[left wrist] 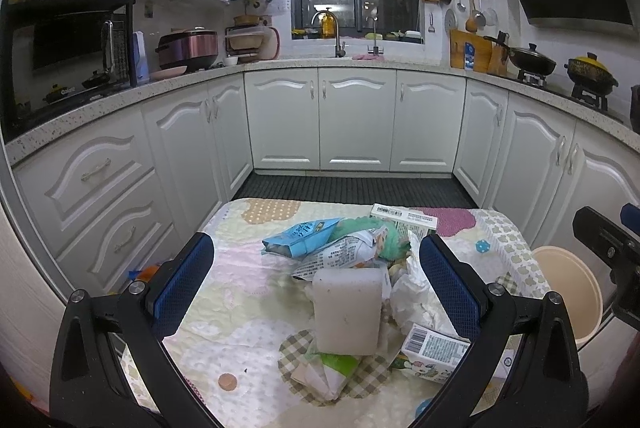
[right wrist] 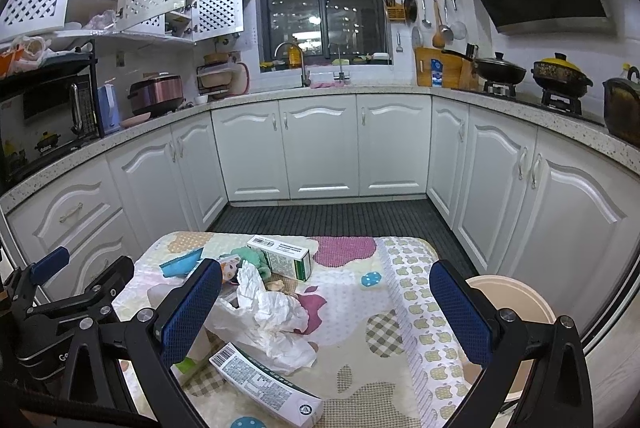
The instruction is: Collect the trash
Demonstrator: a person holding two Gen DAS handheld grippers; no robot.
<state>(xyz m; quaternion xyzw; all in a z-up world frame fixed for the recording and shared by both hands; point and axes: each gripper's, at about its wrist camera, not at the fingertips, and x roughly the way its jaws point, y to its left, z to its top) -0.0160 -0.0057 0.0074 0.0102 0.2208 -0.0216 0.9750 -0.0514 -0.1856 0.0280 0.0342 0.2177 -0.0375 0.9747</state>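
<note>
Trash pile — white foam block [left wrist: 347, 310], crumpled white tissue [right wrist: 268, 312], blue foil pouch [left wrist: 298, 236], printed cartons — sits mid-table [left wrist: 224, 344] on quilted cloth, cream round bin [left wrist: 572, 292] at 3 o'clock for short drops; left tool [left wrist: 316, 284] agape straddling block, right tool [right wrist: 326, 308] agape, empty.
</note>
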